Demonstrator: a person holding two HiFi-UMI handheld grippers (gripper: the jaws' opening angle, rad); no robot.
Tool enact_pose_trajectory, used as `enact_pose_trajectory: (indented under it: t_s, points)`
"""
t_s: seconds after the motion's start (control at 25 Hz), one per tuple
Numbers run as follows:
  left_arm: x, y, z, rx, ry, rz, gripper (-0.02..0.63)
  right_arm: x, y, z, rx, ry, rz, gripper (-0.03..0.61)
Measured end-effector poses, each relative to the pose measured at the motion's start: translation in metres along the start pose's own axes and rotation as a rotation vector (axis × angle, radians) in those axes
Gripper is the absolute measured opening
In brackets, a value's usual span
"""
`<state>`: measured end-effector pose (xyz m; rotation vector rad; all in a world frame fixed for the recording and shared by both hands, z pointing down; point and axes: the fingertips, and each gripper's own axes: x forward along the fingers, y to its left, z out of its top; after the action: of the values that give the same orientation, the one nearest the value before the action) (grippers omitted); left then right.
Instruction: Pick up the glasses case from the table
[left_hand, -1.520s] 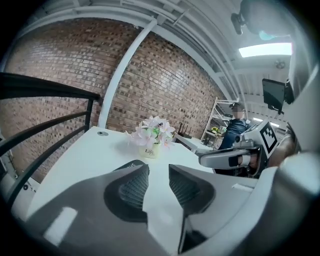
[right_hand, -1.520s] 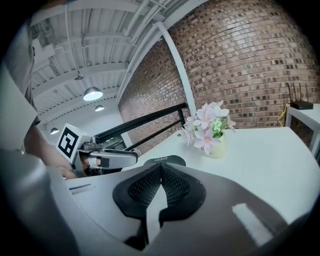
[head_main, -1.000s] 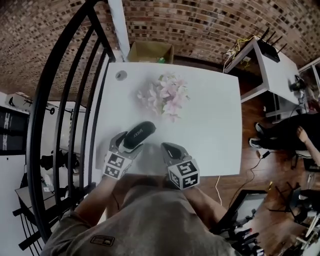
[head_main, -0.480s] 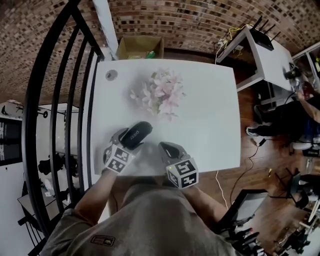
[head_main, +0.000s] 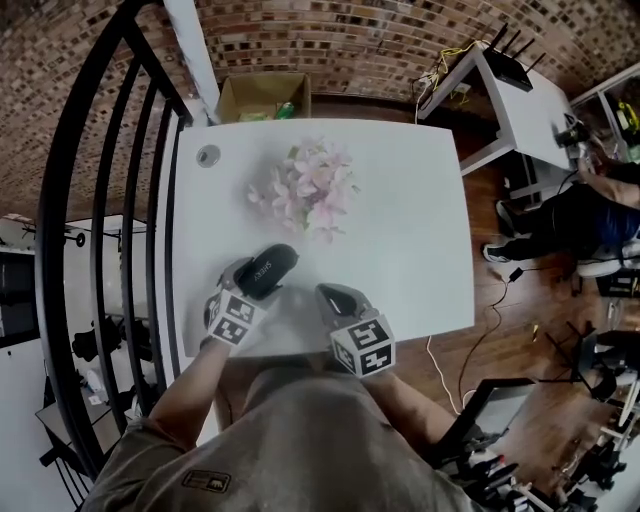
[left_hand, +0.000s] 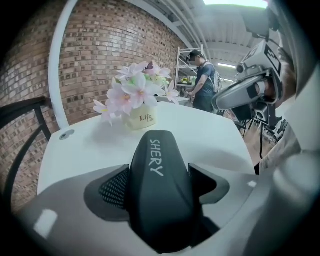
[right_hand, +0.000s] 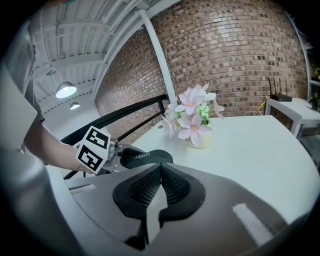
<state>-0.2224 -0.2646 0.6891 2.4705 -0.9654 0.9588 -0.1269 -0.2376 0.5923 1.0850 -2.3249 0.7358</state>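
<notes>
Glasses case (left_hand: 160, 190) sits between the left gripper's (head_main: 258, 283) jaws, which have just been opening and stand wide, not clamping; it rests on the white surface (head_main: 420, 250). Right gripper (head_main: 335, 298) is closed, empty. Approach step; next, squeeze and lift.

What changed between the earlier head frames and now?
The left tool came down and further along the glasses case, its jaws having just opened wider. The case lies between them, not gripped. The case, the flowers and the shut, empty right tool kept their places.
</notes>
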Motion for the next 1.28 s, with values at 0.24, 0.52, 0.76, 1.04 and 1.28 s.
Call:
enact_pose_trajectory:
  t_s: [0.24,0.52,0.76,1.04,1.28]
  points:
    - [-0.006,0.0,0.01,-0.059,-0.056,0.006,0.356,-0.004,-0.004,-0.004,0.0,0.002,-0.013,0.012]
    - [-0.02,-0.006,0.025,-0.101,-0.137,0.008,0.356,-0.01,-0.005,-0.004,-0.005,-0.002,-0.019,0.012]
    - [-0.038,-0.02,0.053,-0.173,-0.258,0.018,0.356,-0.026,-0.014,0.002,-0.02,-0.046,-0.026,0.012]
    - [-0.066,-0.052,0.093,-0.272,-0.383,0.043,0.356,-0.066,-0.028,0.01,-0.038,-0.123,-0.017,0.012]
    - [-0.087,-0.099,0.126,-0.372,-0.494,0.056,0.356,-0.117,-0.044,0.003,-0.04,-0.185,0.005,0.012]
